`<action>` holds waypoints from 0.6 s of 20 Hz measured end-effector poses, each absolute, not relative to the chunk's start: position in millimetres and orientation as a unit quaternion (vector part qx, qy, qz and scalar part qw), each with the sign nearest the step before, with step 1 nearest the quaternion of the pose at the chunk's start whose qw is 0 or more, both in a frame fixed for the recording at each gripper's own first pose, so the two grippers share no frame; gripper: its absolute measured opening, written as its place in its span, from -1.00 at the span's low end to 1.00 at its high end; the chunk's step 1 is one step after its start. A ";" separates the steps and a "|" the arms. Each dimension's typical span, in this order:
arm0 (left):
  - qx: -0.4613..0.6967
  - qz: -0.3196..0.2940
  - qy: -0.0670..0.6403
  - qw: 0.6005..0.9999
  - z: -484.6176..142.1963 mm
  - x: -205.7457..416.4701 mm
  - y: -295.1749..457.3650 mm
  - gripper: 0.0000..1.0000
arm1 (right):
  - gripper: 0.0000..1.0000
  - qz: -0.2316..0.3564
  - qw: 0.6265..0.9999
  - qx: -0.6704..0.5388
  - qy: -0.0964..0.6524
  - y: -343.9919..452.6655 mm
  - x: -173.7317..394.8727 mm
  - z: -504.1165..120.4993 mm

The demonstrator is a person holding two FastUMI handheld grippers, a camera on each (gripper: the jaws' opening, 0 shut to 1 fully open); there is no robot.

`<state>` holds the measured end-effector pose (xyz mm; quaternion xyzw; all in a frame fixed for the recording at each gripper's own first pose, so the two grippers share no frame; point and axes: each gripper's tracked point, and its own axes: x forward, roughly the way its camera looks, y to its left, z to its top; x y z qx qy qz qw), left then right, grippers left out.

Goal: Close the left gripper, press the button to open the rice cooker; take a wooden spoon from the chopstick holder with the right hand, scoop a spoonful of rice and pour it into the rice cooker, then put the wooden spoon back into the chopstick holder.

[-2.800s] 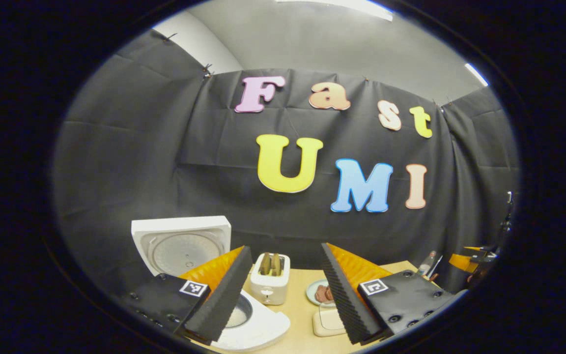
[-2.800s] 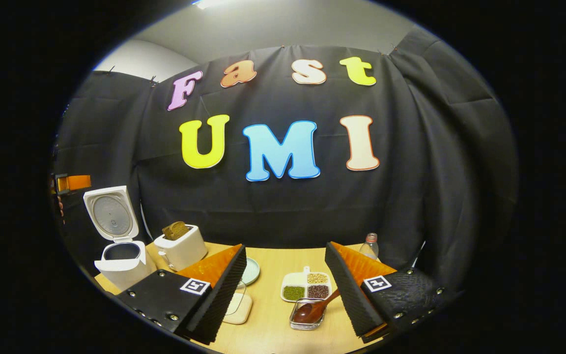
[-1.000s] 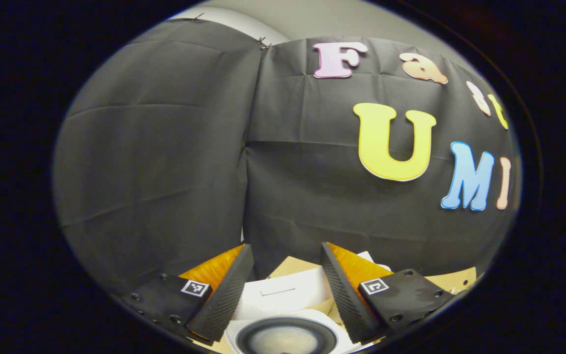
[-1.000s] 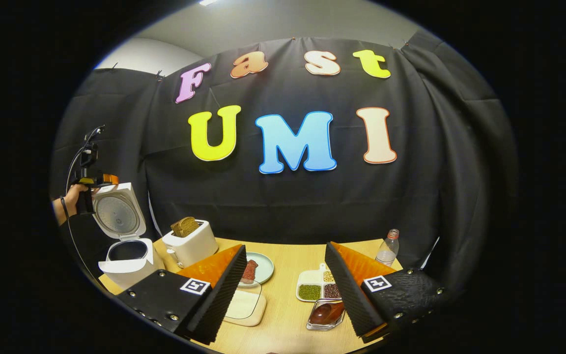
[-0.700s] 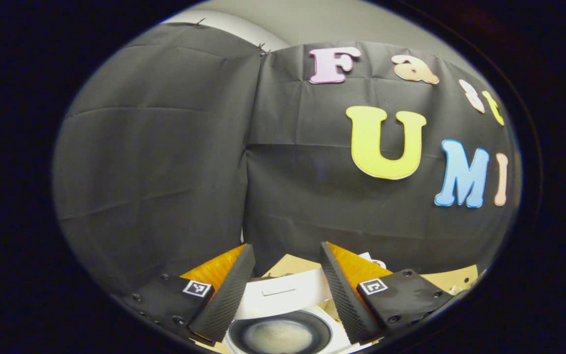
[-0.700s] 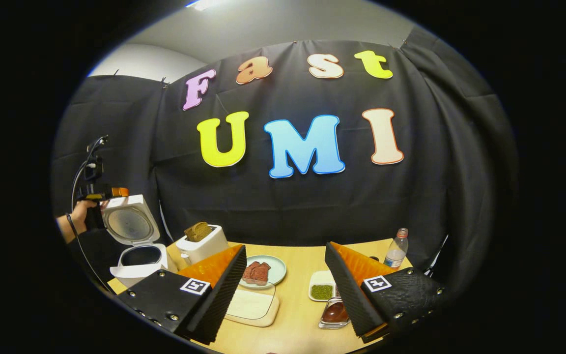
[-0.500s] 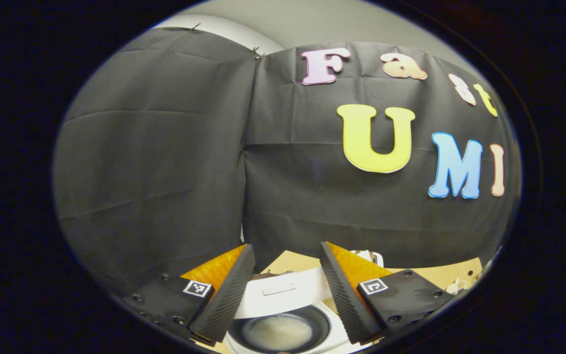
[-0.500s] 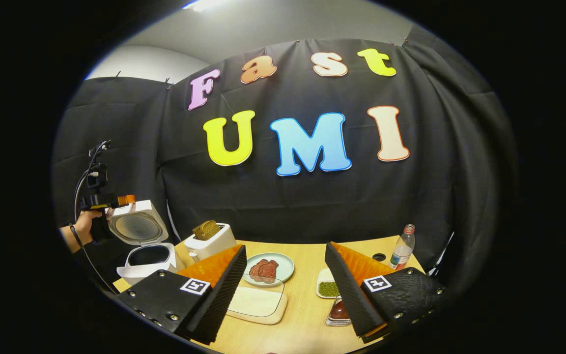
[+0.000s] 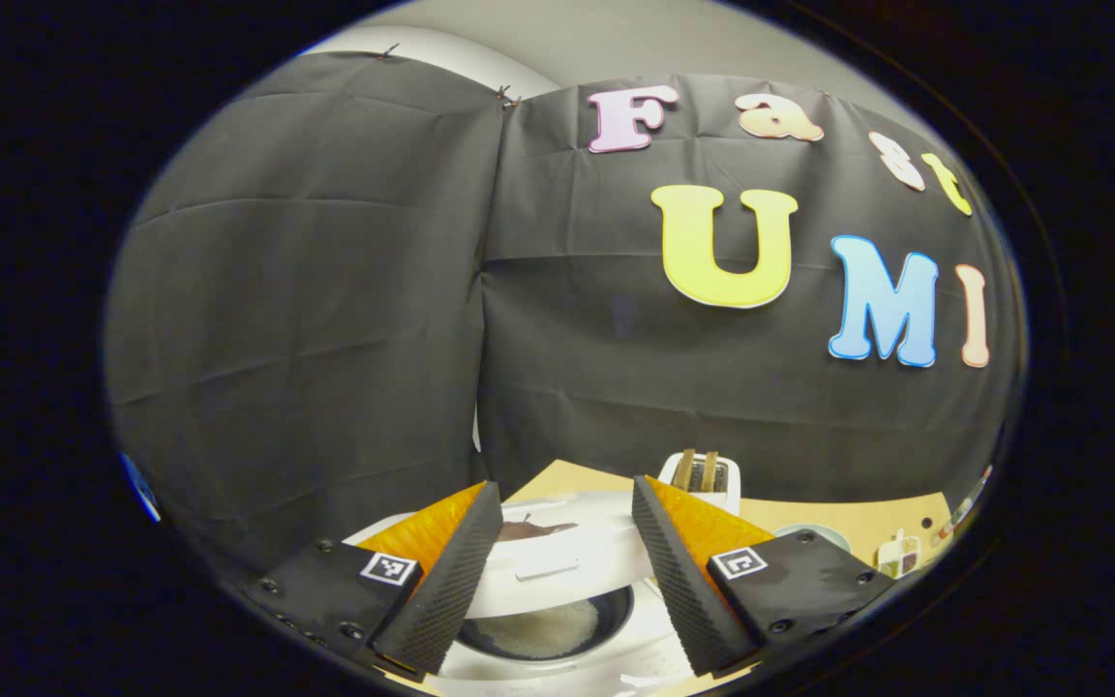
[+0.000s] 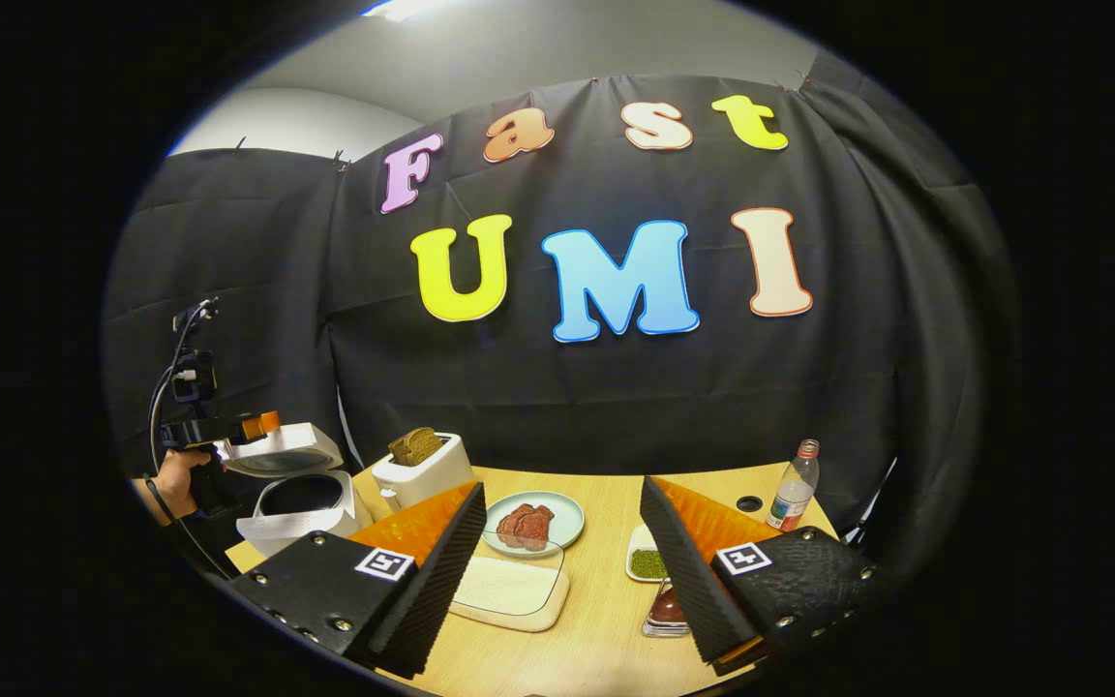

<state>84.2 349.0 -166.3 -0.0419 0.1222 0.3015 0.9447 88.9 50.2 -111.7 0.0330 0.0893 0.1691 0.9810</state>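
left gripper [image 9: 557,571]: jaws apart, empty, hovering over the cooker [image 9: 557,629]; its lid [image 9: 557,557] sat half-lowered between the fingers.
cooker: at 9 o'clock on the table [image 10: 606,484] in the right gripper view, rice [image 9: 543,624] in the pot.
right gripper [image 10: 557,571]: jaws apart, empty, low over the table.
spoon [image 10: 666,610]: in a clear holder [image 10: 659,624] at 5 o'clock, just beside the right finger.
step, as judged: lid closing; best pressed flat from the top, fingers kept off the rim.

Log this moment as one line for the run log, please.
phase: lid closing | left gripper: open, on rice cooker lid, lid partly lowered | pot: rice inside | right gripper: open, empty, above table | wooden spoon: in holder
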 end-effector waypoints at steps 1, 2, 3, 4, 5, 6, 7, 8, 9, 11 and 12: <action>-0.043 0.299 0.123 0.945 -170.7 82.1 345.1 0.90 | 0.96 0.170 0.981 0.032 0.090 49.8 88.2 -111.9; -0.045 0.295 0.125 0.946 -177.8 79.8 339.7 0.80 | 0.96 0.170 0.981 0.031 0.091 49.3 87.0 -112.9; -0.046 0.293 0.127 0.946 -184.2 77.3 336.7 0.89 | 0.96 0.171 0.981 0.031 0.091 49.3 85.9 -113.0; -0.048 0.293 0.130 0.946 -191.2 73.3 333.4 0.89 | 0.95 0.171 0.981 0.030 0.091 48.5 86.9 -112.9; -0.053 0.294 0.132 0.945 -197.5 70.1 332.1 0.80 | 0.95 0.172 0.980 0.029 0.092 48.4 87.5 -113.0; -0.055 0.297 0.135 0.944 -203.6 68.1 328.7 0.83 | 0.95 0.171 0.980 0.028 0.093 48.8 87.4 -114.4; -0.055 0.299 0.137 0.943 -210.1 66.1 326.2 0.85 | 0.95 0.172 0.980 0.028 0.094 49.0 87.2 -114.2; -0.052 0.302 0.141 0.941 -214.9 62.7 323.7 0.87 | 0.95 0.172 0.980 0.028 0.094 48.9 88.1 -114.0; -0.047 0.313 0.142 0.938 -217.7 56.9 325.3 0.75 | 0.95 0.172 0.980 0.028 0.095 48.8 88.0 -114.7; -0.054 0.316 0.140 0.937 -223.5 50.4 323.8 0.95 | 0.95 0.170 0.981 0.026 0.095 48.7 89.7 -117.4; -0.058 0.312 0.148 0.937 -229.5 48.3 320.8 0.94 | 0.95 0.170 0.980 0.027 0.096 49.4 88.7 -117.8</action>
